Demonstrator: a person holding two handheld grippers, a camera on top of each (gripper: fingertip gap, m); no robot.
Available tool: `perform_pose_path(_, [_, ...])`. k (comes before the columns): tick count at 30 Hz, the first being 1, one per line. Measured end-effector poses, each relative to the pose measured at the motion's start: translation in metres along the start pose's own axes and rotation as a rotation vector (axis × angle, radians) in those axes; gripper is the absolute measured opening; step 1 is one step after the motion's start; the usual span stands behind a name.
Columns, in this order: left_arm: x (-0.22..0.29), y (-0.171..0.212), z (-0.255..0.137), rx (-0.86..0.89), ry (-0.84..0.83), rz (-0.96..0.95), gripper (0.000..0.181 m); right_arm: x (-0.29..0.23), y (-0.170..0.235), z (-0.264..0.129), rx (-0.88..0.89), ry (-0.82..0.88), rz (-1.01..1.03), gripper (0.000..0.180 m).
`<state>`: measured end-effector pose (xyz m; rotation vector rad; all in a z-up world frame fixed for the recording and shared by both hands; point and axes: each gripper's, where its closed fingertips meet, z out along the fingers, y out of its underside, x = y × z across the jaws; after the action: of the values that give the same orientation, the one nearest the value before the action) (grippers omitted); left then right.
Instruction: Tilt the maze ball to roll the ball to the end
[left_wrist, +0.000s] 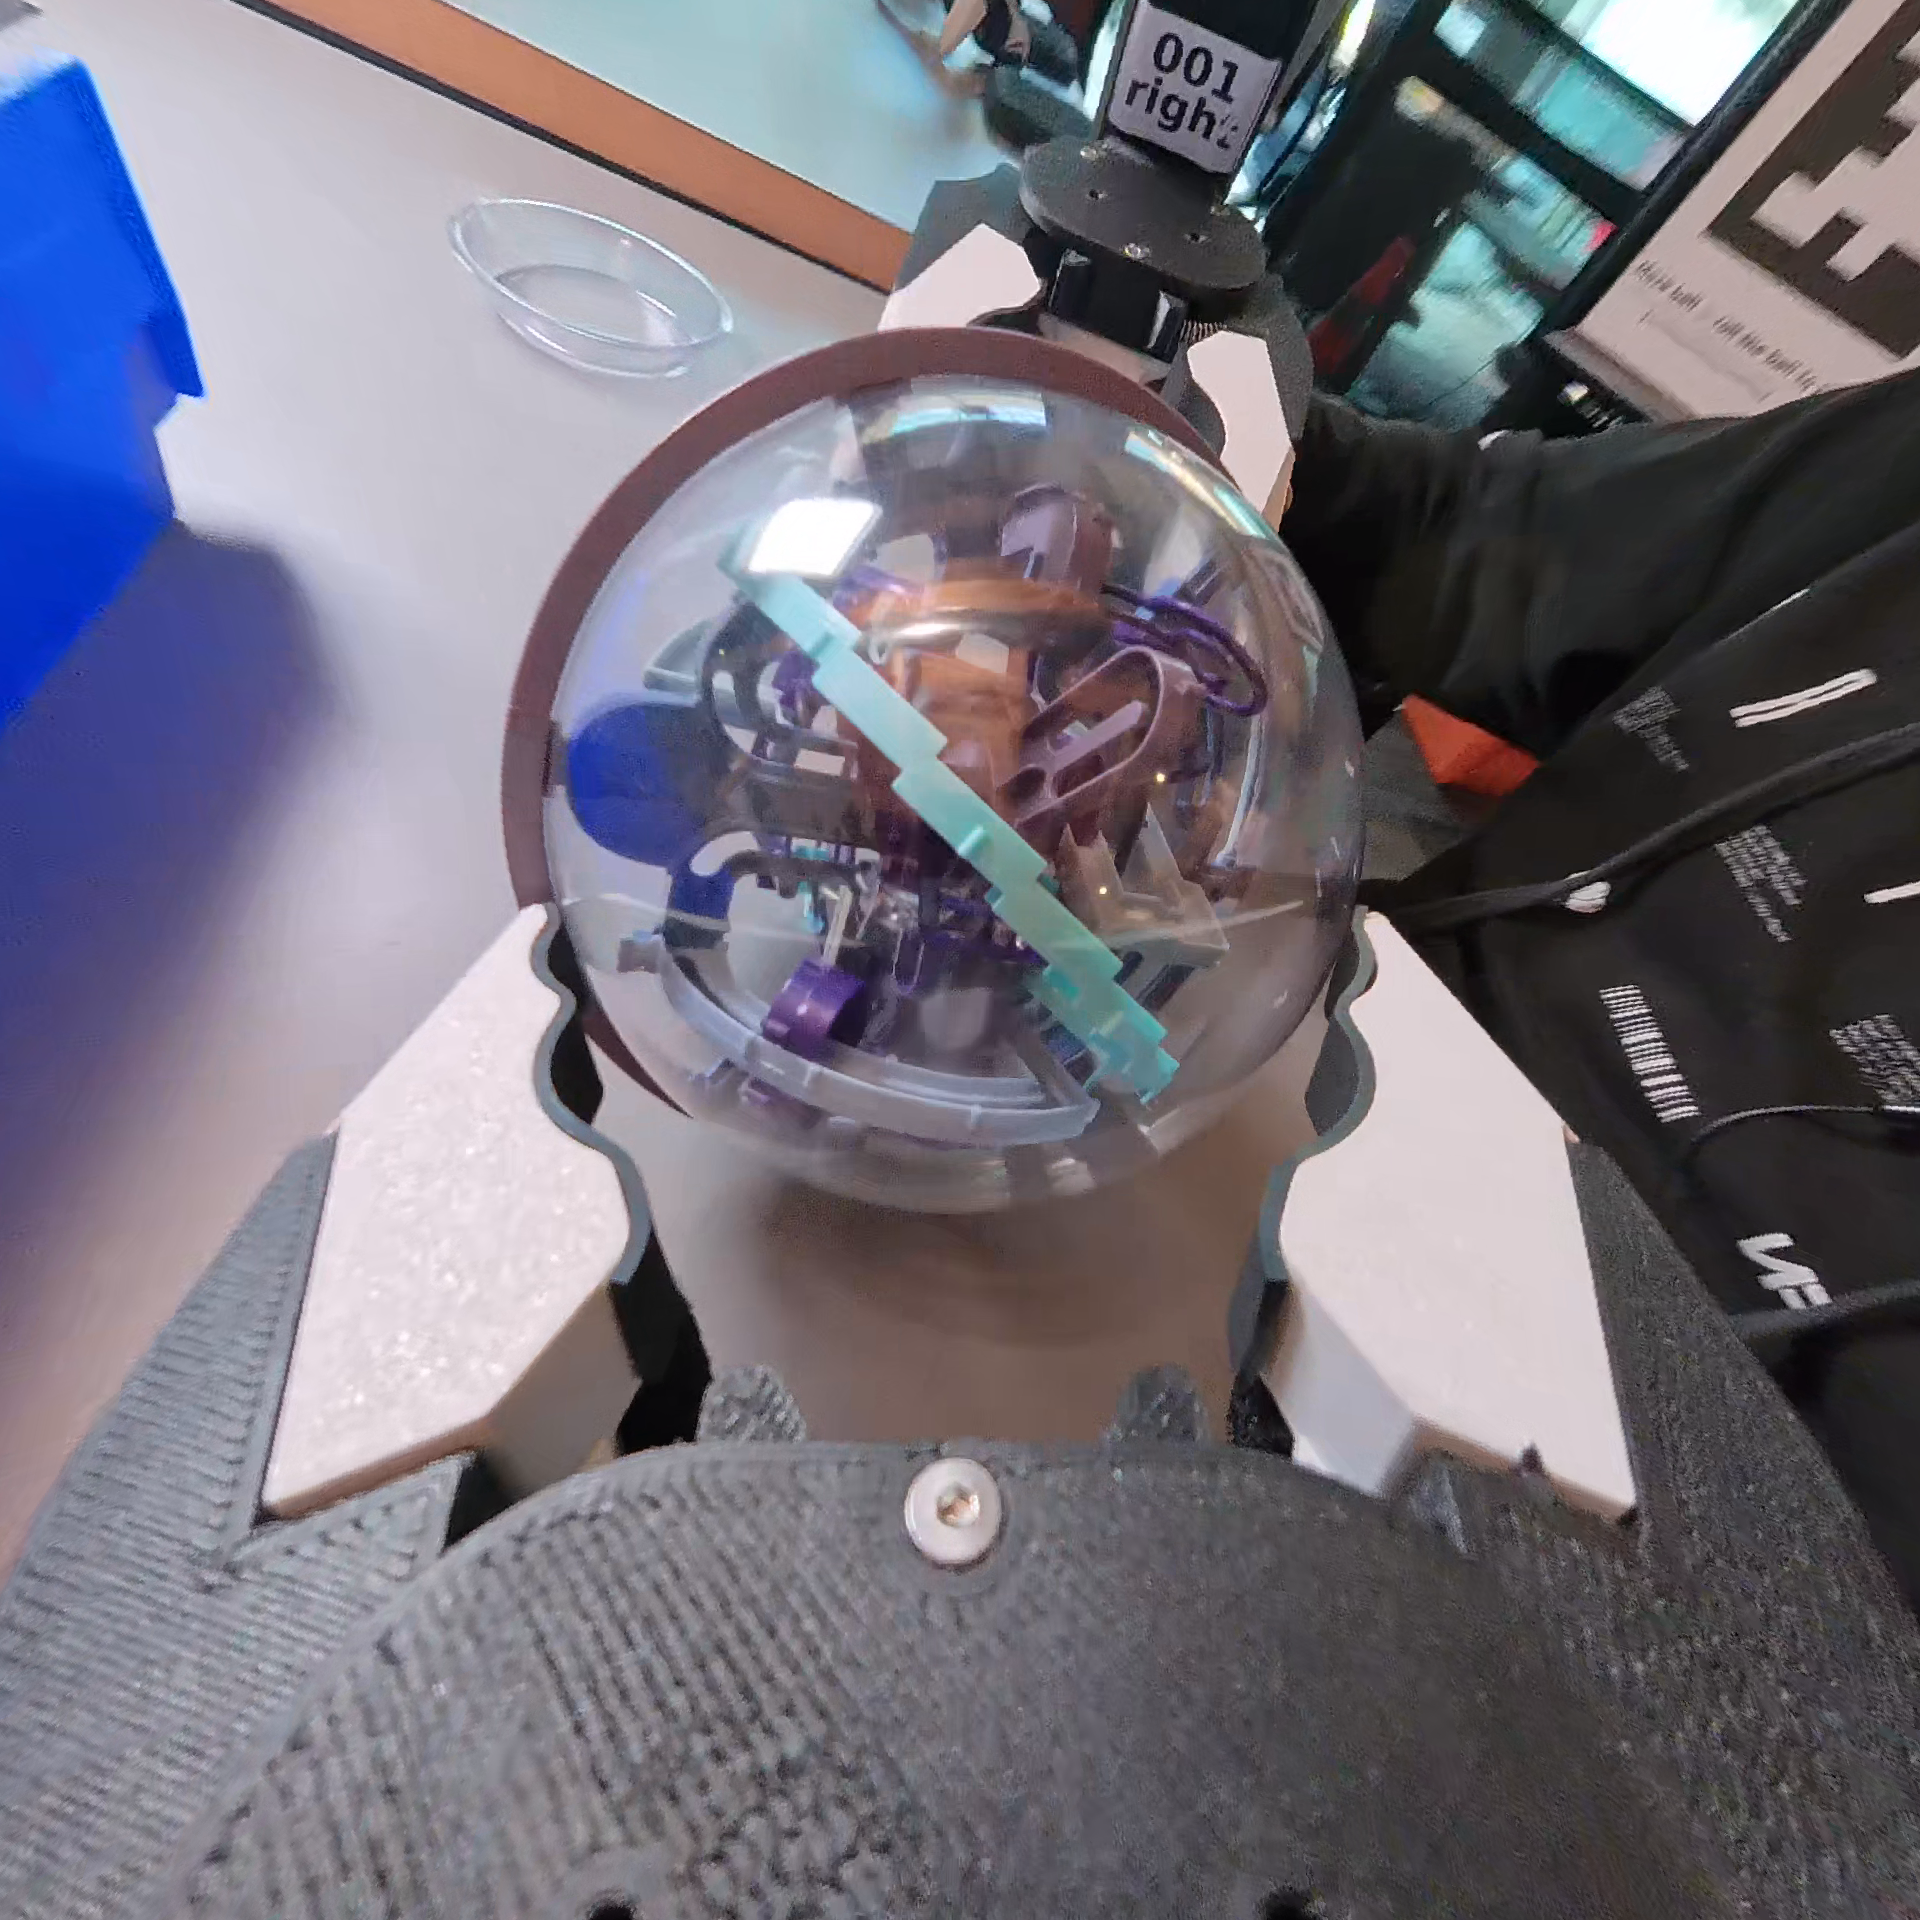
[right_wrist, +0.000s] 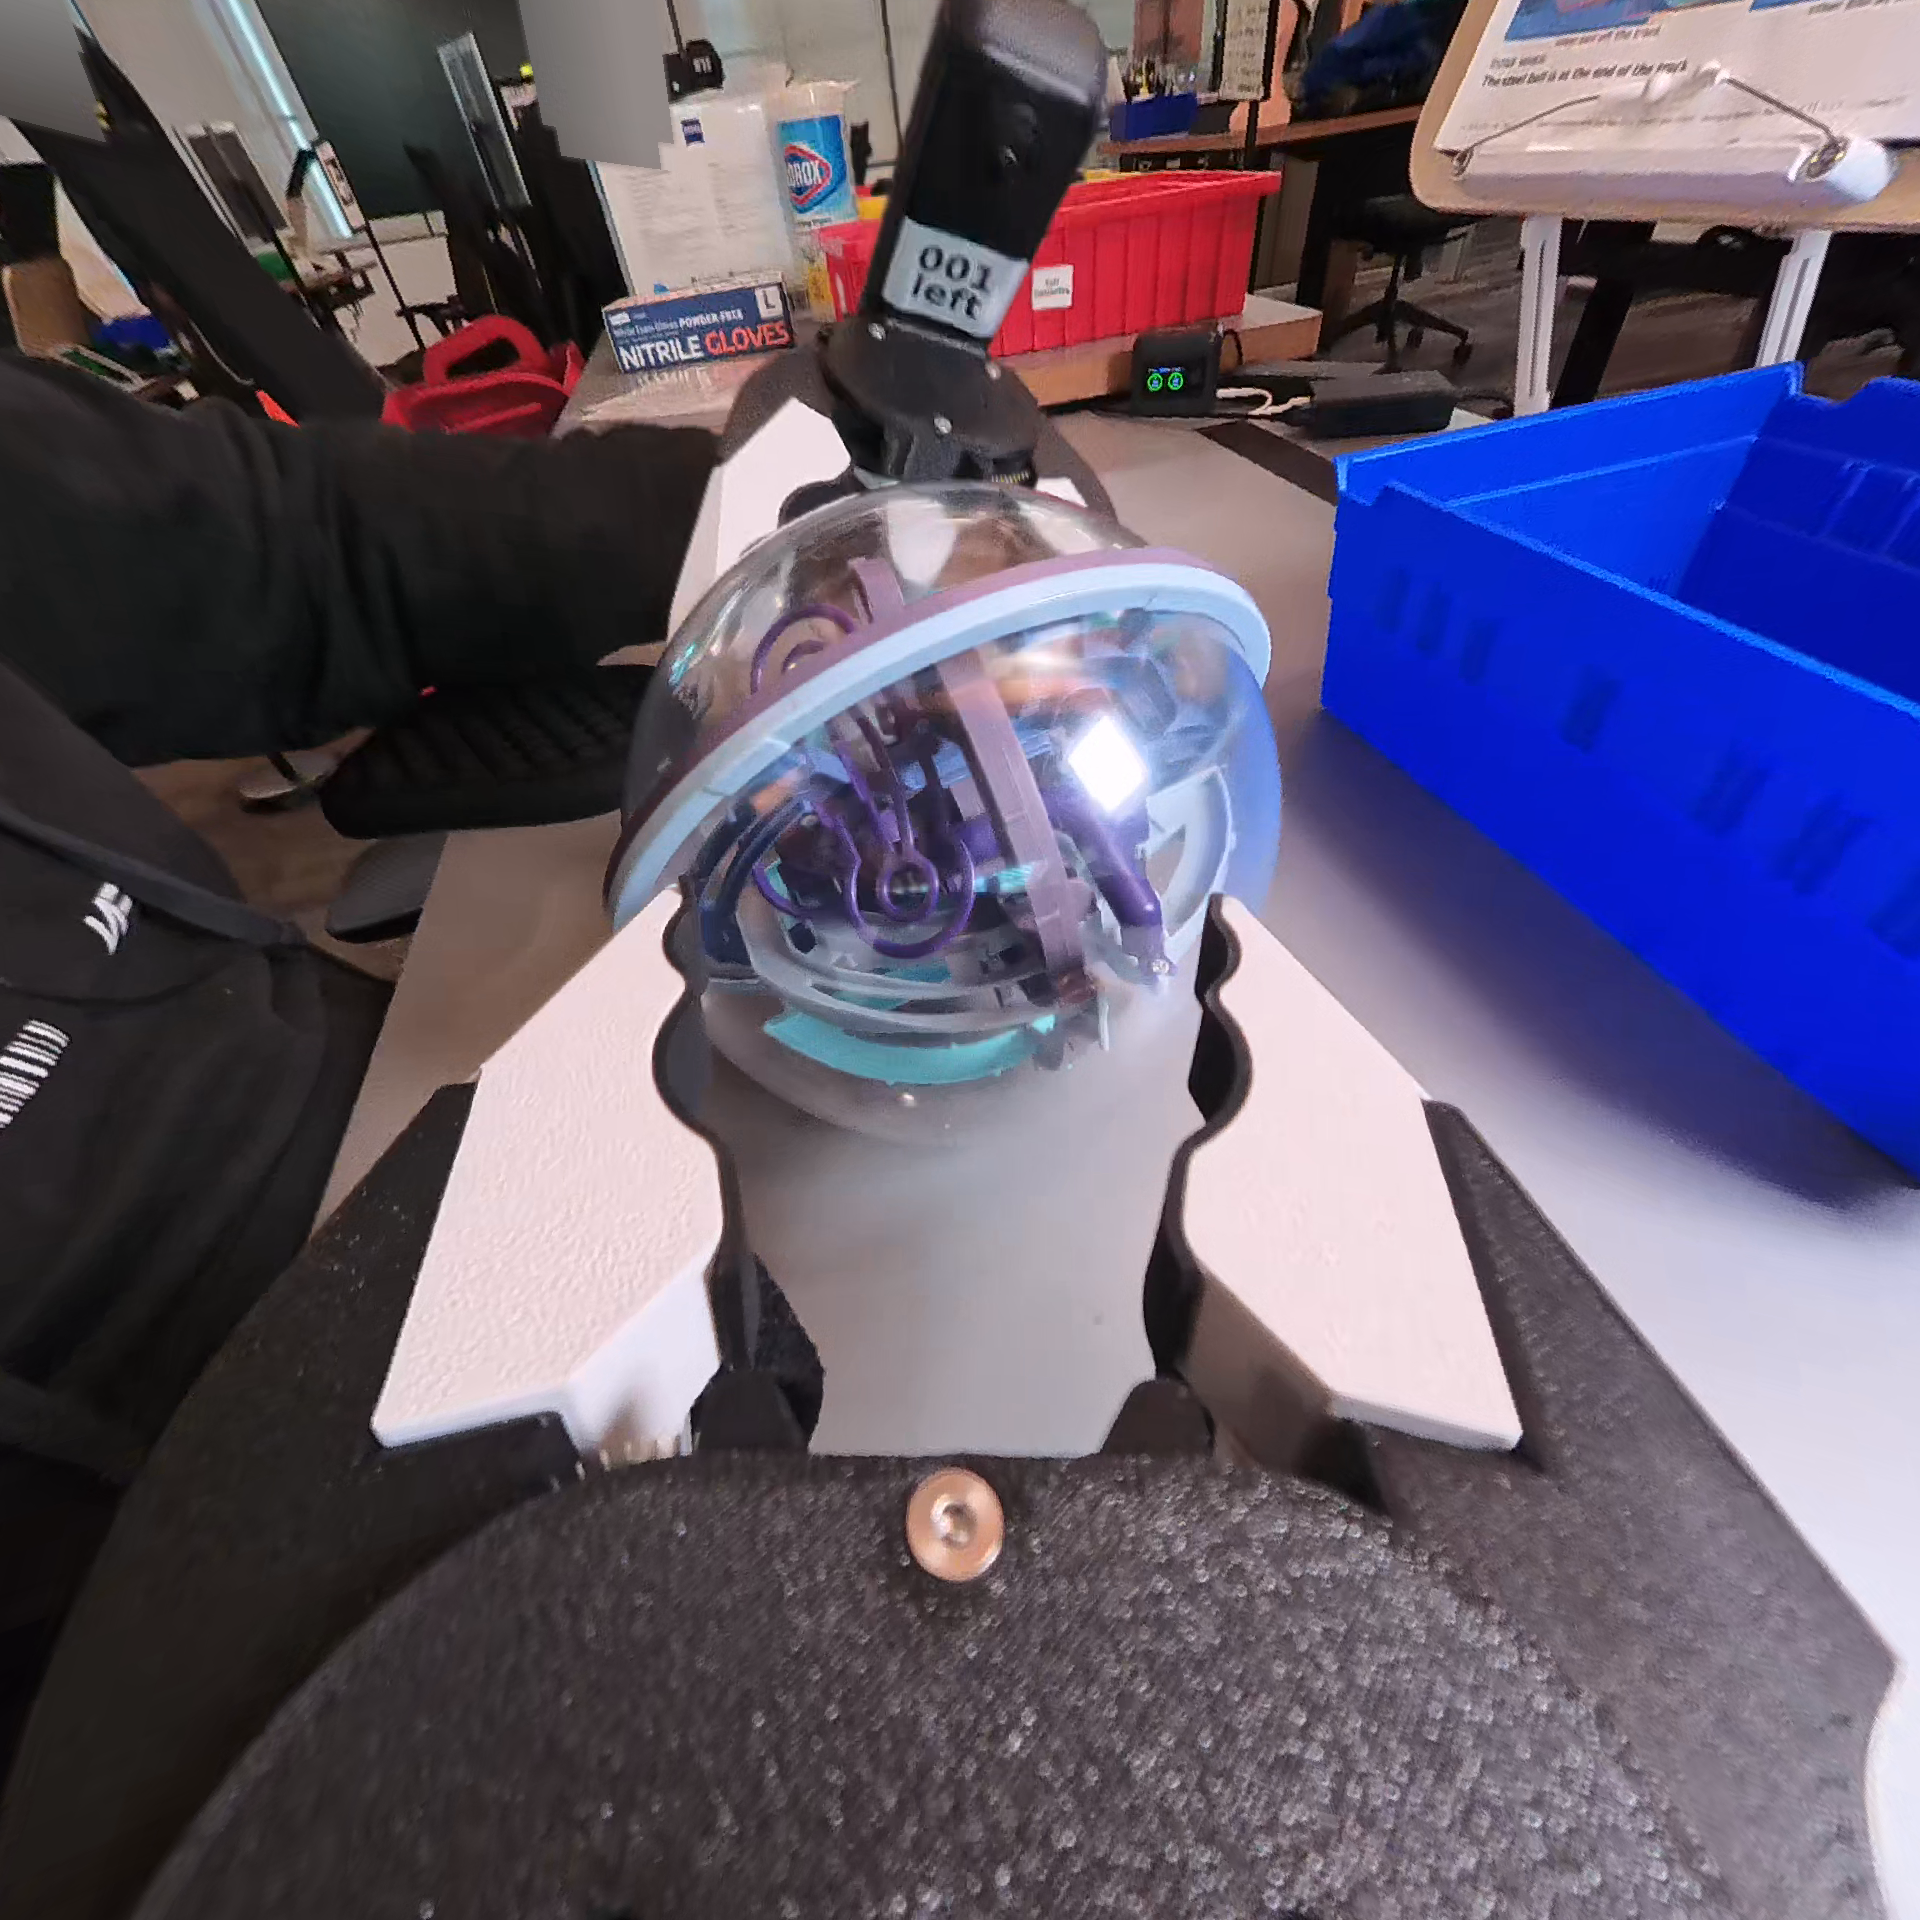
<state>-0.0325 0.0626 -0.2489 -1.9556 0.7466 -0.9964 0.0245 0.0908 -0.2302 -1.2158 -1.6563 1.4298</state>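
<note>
Between both tongs' tips (left_wrist: 951, 935) sits the maze ball (left_wrist: 935, 769).

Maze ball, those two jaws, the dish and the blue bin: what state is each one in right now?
Maze ball: sealed, tilted, held off the table between both grippers.
Left gripper: jaws shut on the maze ball's sides.
Right gripper: jaws shut on the maze ball from the opposite side.
Clear dish: upright on the table, empty.
Blue bin: open-topped; the part in view looks empty.
</note>
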Motion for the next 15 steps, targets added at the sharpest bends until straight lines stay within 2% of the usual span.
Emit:
perform_pose_path(5, [-0.0002,0.0026,0.0000,0.063,0.073,-0.074,0.139,-0.0002,-0.0043,0.0016,0.024,0.000,0.026,0.094])
perform_pose_path(15, [-0.0021,0.0000,-0.0015,0.108,0.092,-0.099,0.139,0.0005,0.0006,0.0008,0.015,0.004,0.008,0.093])
